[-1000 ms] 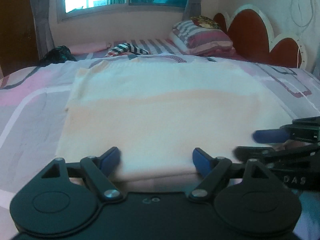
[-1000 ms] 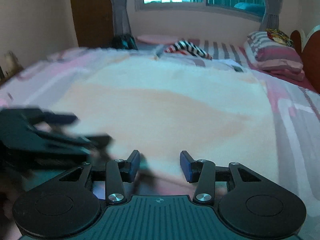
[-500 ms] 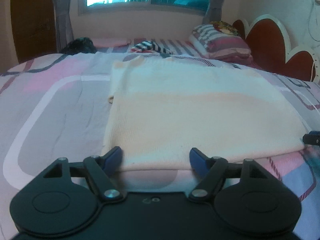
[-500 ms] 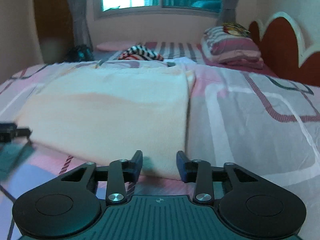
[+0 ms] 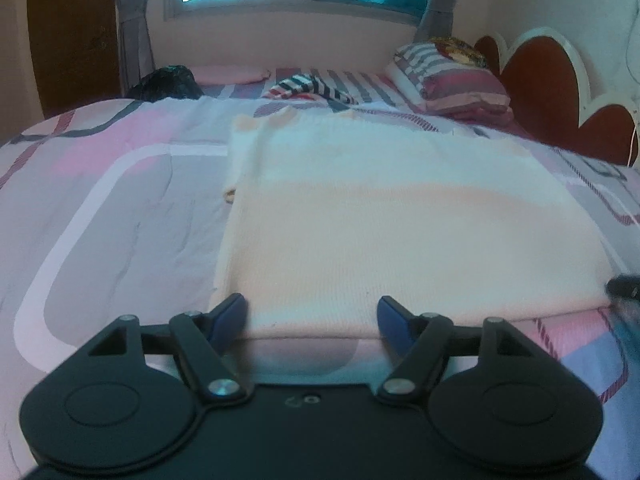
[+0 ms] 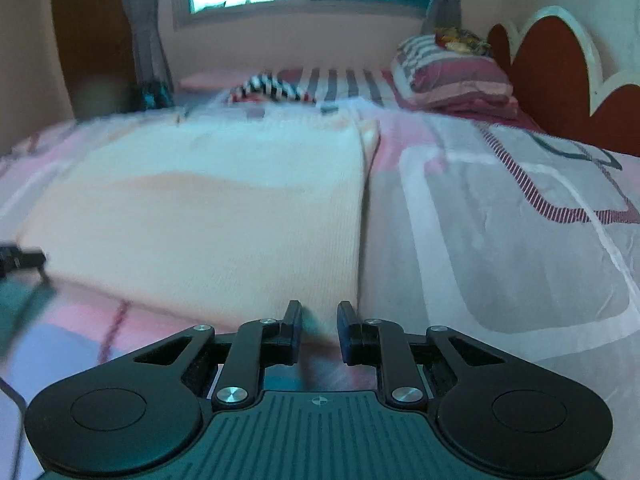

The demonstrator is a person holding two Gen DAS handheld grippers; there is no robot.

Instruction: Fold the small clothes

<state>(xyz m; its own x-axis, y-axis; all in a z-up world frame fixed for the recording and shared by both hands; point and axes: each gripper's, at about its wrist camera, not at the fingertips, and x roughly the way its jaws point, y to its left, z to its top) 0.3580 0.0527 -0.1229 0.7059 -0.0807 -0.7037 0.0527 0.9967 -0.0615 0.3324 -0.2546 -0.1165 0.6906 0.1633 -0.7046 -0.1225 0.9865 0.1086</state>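
A cream folded garment (image 5: 400, 220) lies flat on the bed, and the right wrist view shows the same garment (image 6: 224, 216). My left gripper (image 5: 312, 314) sits at its near left corner, blue pads wide apart and closing, with the garment's near edge between them but not pressed. My right gripper (image 6: 319, 320) is at the near right corner, its black fingers drawn close with the corner of the cloth pinched between them. The tip of the other gripper shows at each view's side edge.
The pink and grey patterned bedsheet (image 5: 112, 208) spreads around the garment. A striped cloth (image 5: 312, 88), a dark bundle (image 5: 168, 80) and stacked pillows (image 5: 452, 76) lie at the far end. A red scalloped headboard (image 5: 540, 92) stands on the right.
Both grippers slid apart along the garment's near edge, left to the left corner and right to the right corner. The right jaws narrowed onto the corner; the left jaws narrowed slightly.
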